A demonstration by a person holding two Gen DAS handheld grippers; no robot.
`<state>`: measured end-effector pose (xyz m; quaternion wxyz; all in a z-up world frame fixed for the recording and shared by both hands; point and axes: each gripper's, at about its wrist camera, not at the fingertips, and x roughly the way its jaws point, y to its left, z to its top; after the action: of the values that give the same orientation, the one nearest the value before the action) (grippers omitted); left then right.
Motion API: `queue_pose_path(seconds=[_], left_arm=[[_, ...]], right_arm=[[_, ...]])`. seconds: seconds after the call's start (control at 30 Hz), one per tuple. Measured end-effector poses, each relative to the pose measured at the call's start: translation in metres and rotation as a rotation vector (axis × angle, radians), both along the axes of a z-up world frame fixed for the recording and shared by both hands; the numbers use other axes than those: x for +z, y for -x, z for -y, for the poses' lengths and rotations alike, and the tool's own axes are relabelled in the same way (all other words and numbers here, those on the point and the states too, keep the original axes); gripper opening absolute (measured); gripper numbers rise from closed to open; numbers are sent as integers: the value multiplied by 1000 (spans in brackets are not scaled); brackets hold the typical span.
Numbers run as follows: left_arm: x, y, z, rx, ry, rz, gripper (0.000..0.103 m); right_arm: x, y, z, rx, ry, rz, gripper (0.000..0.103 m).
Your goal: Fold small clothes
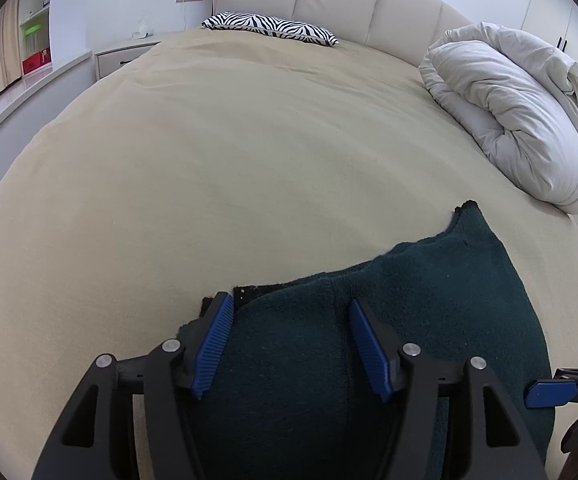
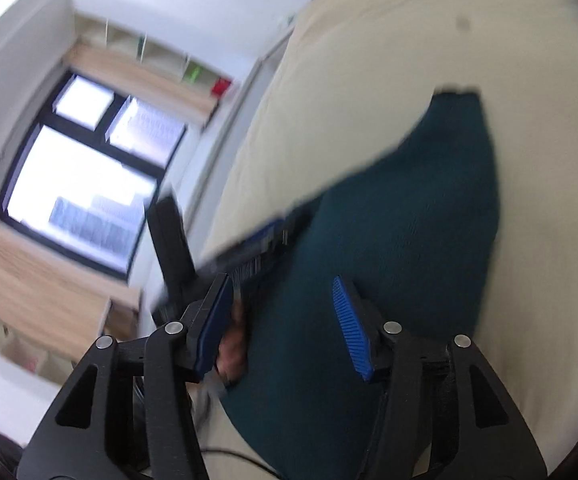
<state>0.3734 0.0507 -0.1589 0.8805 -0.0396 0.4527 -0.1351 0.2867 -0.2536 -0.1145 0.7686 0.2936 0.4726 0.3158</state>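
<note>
Dark green and soft, one small knit garment point(image 1: 401, 320) lies flat on the bed point(image 1: 209, 168) in the left wrist view, near the bed's front edge. Its long side runs from the camera up and to the right, ending in a narrow tip. The left tool point(image 1: 291, 346) is wide open over the cloth, its two blue pads point(image 1: 213, 344) apart and holding nothing. One zebra pillow point(image 1: 271, 26) and one rolled white quilt point(image 1: 517, 104) sit far back, with lots of bare tan sheet between.

In the blurry right wrist view, the right tool point(image 2: 285, 320) is open too, above the same garment point(image 2: 409, 220). The other tool point(image 2: 249, 248) touches the cloth's left edge. One window point(image 2: 81, 176) shows beside the bed point(image 2: 389, 40).
</note>
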Motion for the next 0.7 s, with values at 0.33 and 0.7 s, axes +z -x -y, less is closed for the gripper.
queue_pose_path(seconds=[0.33,0.7], left_arm=[[0,1,2,-1,-17,8,64],[31,34,-36,44,103,5,64]], right_arm=[[-21,50,33,-83,-124,49,50],[-36,108,71,-276,-82,-17,65]])
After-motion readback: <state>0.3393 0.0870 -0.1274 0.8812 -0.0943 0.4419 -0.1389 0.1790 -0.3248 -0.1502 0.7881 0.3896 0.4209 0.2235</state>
